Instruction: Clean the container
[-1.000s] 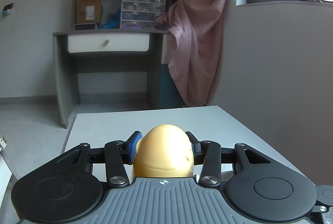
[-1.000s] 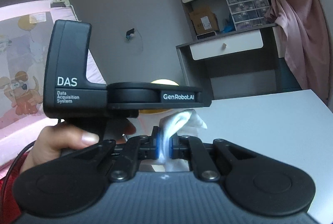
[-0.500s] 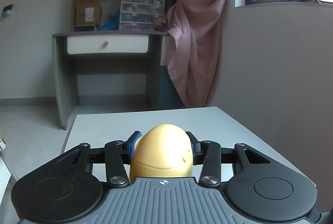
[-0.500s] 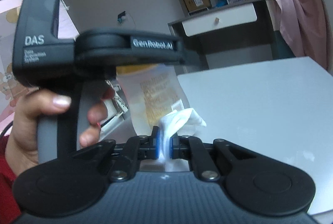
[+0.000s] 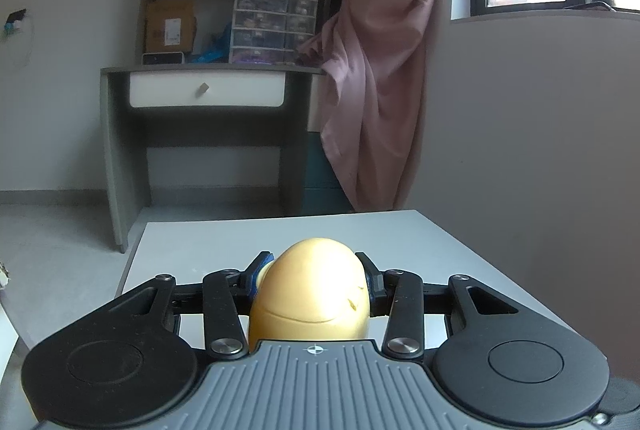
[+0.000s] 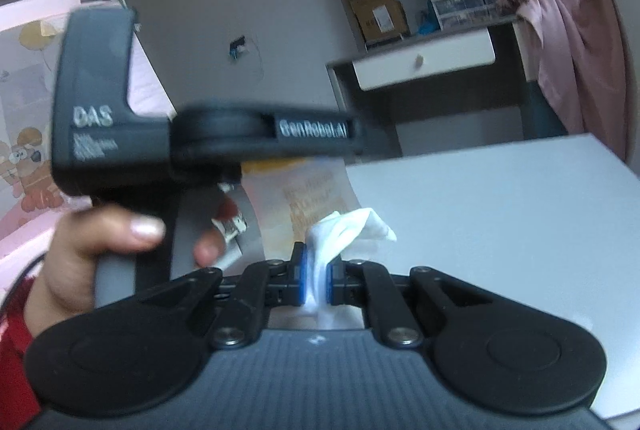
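Observation:
The container's yellow domed cap point(image 5: 310, 294) sits between the pads of my left gripper point(image 5: 312, 268), which is shut on it. In the right wrist view the left gripper's black body point(image 6: 200, 138) crosses the frame, held by a hand point(image 6: 80, 262). The container's pale translucent body point(image 6: 312, 190), printed with yellow lettering, hangs below it. My right gripper point(image 6: 316, 278) is shut on a crumpled white cloth point(image 6: 352, 228). The cloth's free end stands right beside the container's lower side; whether it touches I cannot tell.
A white table point(image 6: 500, 214) stretches ahead under both grippers, its far edge point(image 5: 280, 220) close. Behind stand a grey desk with a white drawer point(image 5: 206, 96), shelves, and a pink curtain point(image 5: 380, 90). A grey wall borders the table's right side.
In the right wrist view the container's pale body has come into sight below the left gripper, and the cloth now stands close against it. The left wrist view is nearly unchanged.

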The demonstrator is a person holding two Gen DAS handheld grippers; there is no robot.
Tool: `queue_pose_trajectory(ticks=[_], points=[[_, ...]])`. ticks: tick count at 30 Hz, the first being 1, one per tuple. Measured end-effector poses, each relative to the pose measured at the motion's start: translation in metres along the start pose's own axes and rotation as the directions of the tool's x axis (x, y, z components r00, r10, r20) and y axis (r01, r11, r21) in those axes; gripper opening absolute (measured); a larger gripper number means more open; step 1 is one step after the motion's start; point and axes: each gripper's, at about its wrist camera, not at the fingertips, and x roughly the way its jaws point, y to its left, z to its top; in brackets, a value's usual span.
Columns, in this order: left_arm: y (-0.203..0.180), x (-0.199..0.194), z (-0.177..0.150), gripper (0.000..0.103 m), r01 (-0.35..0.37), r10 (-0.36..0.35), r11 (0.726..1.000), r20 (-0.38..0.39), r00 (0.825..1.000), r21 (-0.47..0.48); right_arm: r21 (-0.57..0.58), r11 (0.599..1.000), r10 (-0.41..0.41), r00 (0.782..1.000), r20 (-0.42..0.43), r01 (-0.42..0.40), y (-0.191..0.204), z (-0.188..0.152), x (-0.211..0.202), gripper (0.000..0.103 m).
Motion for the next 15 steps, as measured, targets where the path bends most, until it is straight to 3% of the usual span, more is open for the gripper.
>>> queue_pose_trajectory(ticks=[6, 15], points=[[0.000, 0.000, 0.001, 0.043, 0.000, 0.000, 1.000, 0.000, 1.000, 0.002, -0.012, 1.000, 0.013, 0.999, 0.039, -0.012, 0.000, 0.007, -0.001, 0.009], [-0.001, -0.002, 0.000, 0.043, 0.003, -0.003, 1.000, 0.004, 1.000, 0.005, 0.032, 0.999, 0.002, 0.997, -0.079, 0.000, -0.013, -0.011, 0.018, 0.009]])
